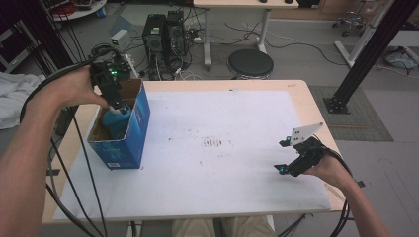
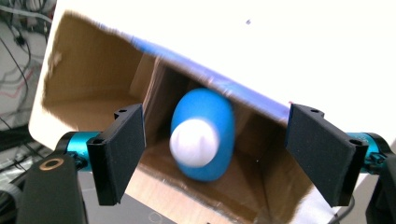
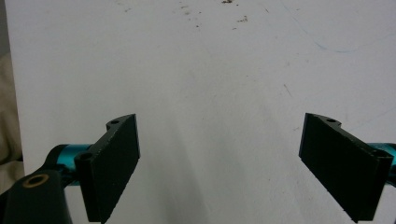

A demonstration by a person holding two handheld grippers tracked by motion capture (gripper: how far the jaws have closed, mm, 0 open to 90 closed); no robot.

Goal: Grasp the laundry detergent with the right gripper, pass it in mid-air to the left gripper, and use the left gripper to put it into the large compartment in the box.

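Toward nine o'clock on the white-covered wooden table [image 1: 237,187], we see an open blue cardboard box [image 1: 132,132] with a brown inside. Our left gripper [image 2: 215,156] hovers over its mouth, jaws spread wide apart and empty. Between them, down inside the box, stands a blue plastic bottle with a white cap [image 2: 203,133], touching neither jaw. At about four o'clock, near the table's edge, our right gripper [image 3: 233,165] hangs just above the bare white sheet [image 3: 210,70], jaws likewise well apart, holding nothing. Small brown specks [image 1: 213,143] mark the sheet's middle.
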